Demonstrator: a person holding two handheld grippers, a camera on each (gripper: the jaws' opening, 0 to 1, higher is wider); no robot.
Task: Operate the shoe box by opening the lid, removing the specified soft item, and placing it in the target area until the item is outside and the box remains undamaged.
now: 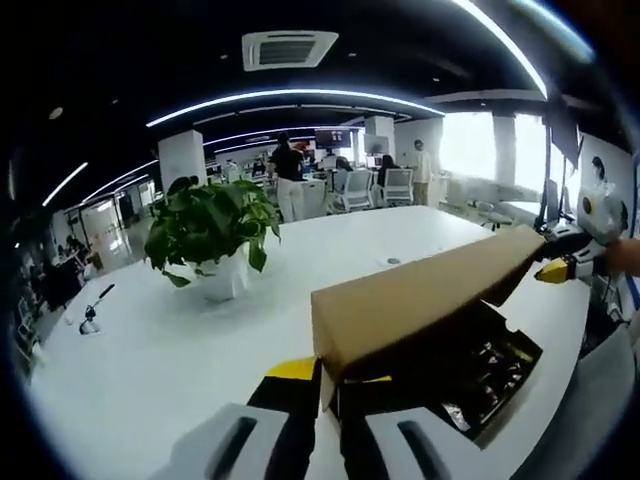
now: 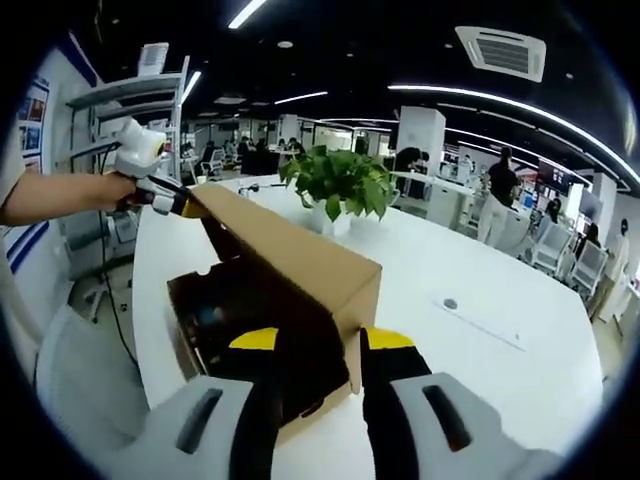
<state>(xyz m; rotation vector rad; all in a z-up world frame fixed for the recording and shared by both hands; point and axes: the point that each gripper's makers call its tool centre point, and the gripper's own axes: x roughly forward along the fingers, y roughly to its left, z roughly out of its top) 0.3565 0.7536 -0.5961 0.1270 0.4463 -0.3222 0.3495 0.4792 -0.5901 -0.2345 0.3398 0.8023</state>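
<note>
Cardboard lid point(image 1: 420, 300) raised, pinched by each hand-held gripper point(image 1: 330, 385)

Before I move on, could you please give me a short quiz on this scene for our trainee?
1. True or false: the lid lies flat and shut on the box.
2. What stands on the table beyond the box? A) a plant B) a kettle C) a lamp
3. Fill in: the left tongs and the right tongs each grip one end of the ___.
Key: 1 false, it is raised and the box is open; 2 A; 3 lid.
</note>
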